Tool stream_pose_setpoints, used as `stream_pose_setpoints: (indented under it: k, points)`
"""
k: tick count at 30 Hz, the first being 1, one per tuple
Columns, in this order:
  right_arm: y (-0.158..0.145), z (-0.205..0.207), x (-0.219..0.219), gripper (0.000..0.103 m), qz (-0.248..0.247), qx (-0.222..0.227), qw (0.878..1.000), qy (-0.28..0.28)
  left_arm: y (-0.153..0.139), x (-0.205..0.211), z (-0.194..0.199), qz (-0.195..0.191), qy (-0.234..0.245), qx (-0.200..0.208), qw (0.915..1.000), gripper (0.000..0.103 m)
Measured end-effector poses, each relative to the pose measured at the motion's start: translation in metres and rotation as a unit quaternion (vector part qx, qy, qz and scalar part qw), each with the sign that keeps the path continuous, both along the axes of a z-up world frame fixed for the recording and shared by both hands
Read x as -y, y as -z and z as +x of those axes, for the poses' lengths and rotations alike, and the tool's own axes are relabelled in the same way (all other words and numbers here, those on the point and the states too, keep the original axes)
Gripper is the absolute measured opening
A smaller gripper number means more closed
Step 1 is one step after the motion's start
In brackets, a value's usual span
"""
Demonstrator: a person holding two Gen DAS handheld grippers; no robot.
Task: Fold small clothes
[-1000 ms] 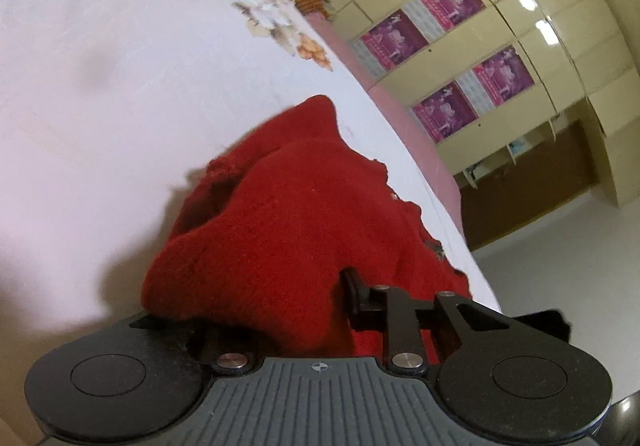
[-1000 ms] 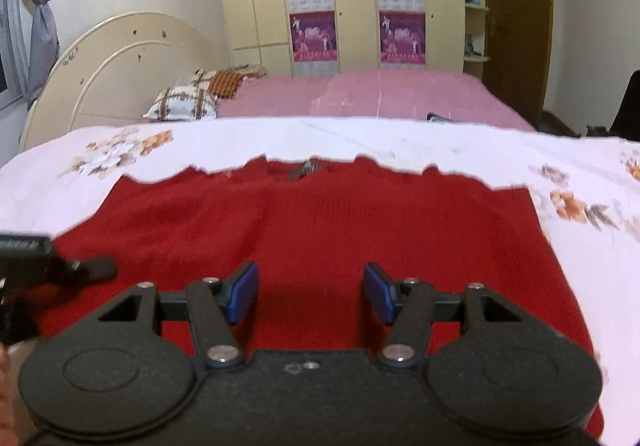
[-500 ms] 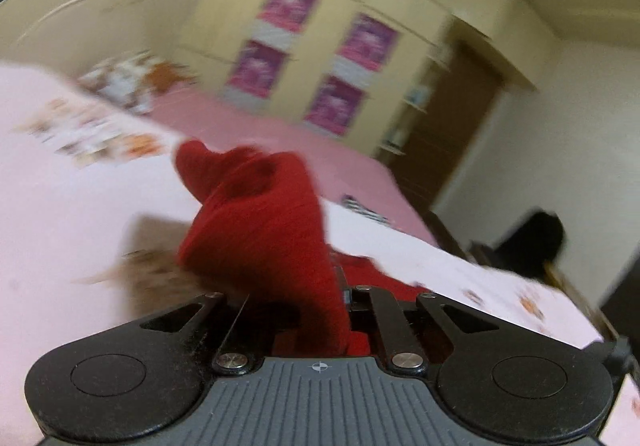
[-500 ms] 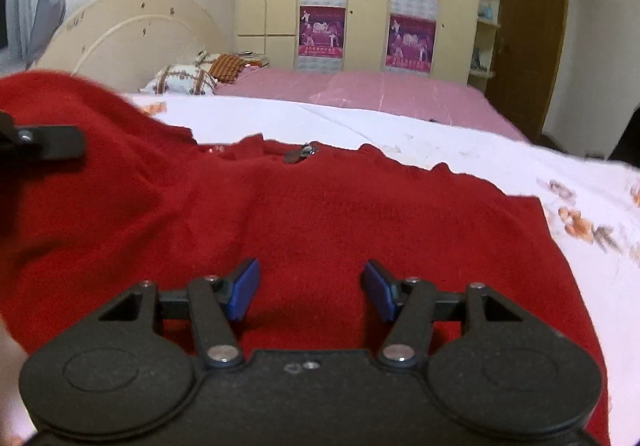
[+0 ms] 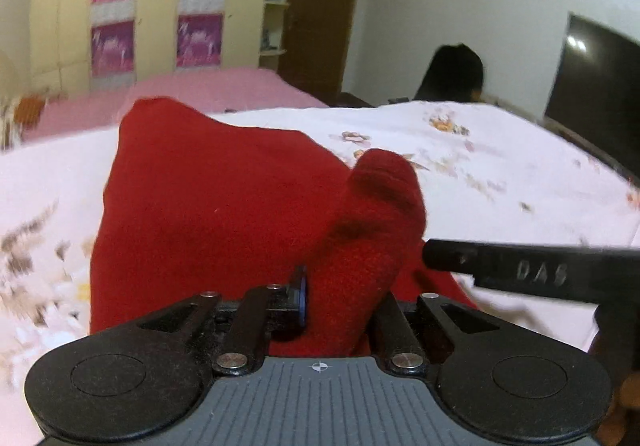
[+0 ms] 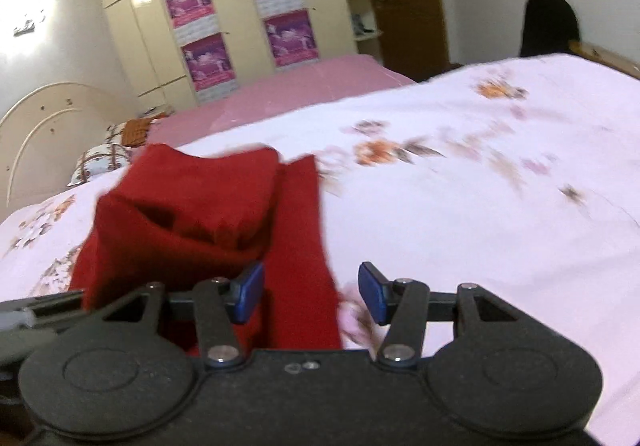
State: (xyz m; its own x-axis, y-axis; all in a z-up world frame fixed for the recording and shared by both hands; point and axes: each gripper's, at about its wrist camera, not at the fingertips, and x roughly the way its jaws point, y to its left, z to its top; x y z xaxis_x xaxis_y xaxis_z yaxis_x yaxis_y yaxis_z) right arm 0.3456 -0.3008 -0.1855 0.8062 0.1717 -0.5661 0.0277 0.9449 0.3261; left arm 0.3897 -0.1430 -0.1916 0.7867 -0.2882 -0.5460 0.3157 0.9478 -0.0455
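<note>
A red knitted sweater (image 5: 208, 205) lies on a white floral bedsheet (image 5: 500, 173), partly folded over itself. My left gripper (image 5: 340, 298) is shut on a bunched fold of the sweater, which bulges up between its fingers. In the right wrist view the sweater (image 6: 192, 205) sits left of centre, doubled over. My right gripper (image 6: 310, 292) is open and empty; its left fingertip (image 6: 250, 290) is over the sweater's right edge, its right fingertip over bare sheet. A black bar of the right gripper (image 5: 520, 270) shows at the right of the left wrist view.
A pink bed (image 6: 280, 93) and pillows (image 6: 108, 157) lie beyond the sheet, with a cream wardrobe bearing purple posters (image 6: 240, 17) behind. A dark screen (image 5: 600, 85) and a black chair back (image 5: 456, 73) stand at the right.
My left gripper has carried the sweater's left side across to the right, folding the garment over itself. The right gripper has swung right, staying open.
</note>
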Motion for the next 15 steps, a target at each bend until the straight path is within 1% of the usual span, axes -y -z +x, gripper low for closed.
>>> stream_pose_setpoints:
  k: [1, 3, 5, 7, 8, 9, 11, 13, 15]
  points:
    - [-0.001, -0.002, 0.003, 0.052, 0.011, 0.000, 1.000, 0.001, -0.006, 0.000, -0.005, -0.003, 0.008, -0.004, 1.0000, 0.046]
    - [-0.003, -0.005, 0.007, 0.052, 0.034, 0.002, 0.999, 0.005, -0.015, -0.003, -0.015, -0.017, 0.013, -0.011, 0.9997, 0.071]
    - [-0.009, -0.007, 0.010, 0.052, 0.047, 0.008, 0.999, 0.010, -0.025, -0.010, -0.031, -0.019, 0.010, -0.002, 0.9998, 0.072]
    - [-0.015, -0.007, 0.011, 0.052, 0.052, 0.014, 0.999, 0.010, -0.037, -0.023, -0.042, -0.036, 0.003, -0.004, 0.9993, 0.072]
    - [-0.017, -0.006, 0.012, 0.052, 0.055, 0.014, 0.998, 0.008, -0.043, -0.033, -0.048, -0.044, -0.010, -0.001, 0.9990, 0.072]
    - [-0.018, -0.007, 0.014, 0.053, 0.063, 0.016, 0.998, 0.006, -0.043, -0.044, -0.046, -0.049, -0.023, 0.001, 0.9985, 0.072]
    - [-0.021, -0.006, 0.015, 0.055, 0.086, 0.015, 0.996, -0.005, -0.048, -0.069, -0.044, -0.064, -0.064, 0.007, 0.9959, 0.072]
    - [-0.023, -0.007, 0.011, 0.060, 0.109, 0.011, 0.994, -0.023, -0.052, -0.090, -0.040, -0.065, -0.107, 0.015, 0.9920, 0.072]
    - [-0.023, -0.004, 0.004, 0.062, 0.116, 0.008, 0.993, -0.032, -0.052, -0.104, -0.038, -0.072, -0.129, 0.011, 0.9890, 0.072]
